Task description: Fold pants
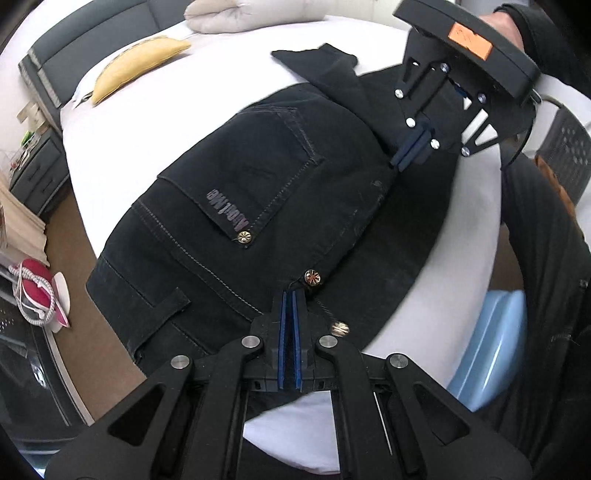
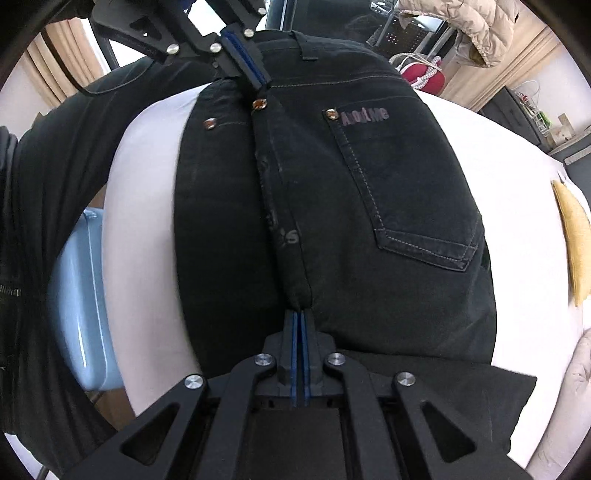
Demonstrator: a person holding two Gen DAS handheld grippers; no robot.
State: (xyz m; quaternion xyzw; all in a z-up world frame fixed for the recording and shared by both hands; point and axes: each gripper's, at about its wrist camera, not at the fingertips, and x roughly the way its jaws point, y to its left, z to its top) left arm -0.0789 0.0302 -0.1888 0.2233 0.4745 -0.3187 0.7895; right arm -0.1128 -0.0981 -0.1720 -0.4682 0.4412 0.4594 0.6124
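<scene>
Black jeans (image 1: 258,177) (image 2: 388,184) lie on a white bed (image 1: 147,140) (image 2: 517,166), back pocket with lettering facing up. A raised fold ridge runs between the two grippers. My left gripper (image 1: 291,295) (image 2: 264,83) is shut on the pants at the waistband end of the ridge, beside a metal rivet (image 1: 313,277). My right gripper (image 2: 299,314) (image 1: 400,162) is shut on the pants at the far end of the same ridge, near the seat. One leg end (image 1: 325,59) sticks out beyond the right gripper.
A yellow cushion (image 1: 136,64) (image 2: 576,240) and a beige pillow (image 1: 236,14) lie toward the head of the bed. A light blue plastic seat (image 1: 491,343) (image 2: 77,295) stands beside the bed edge. A person's dark sleeve (image 1: 546,258) is close by. A dark nightstand (image 1: 33,170) is at the left.
</scene>
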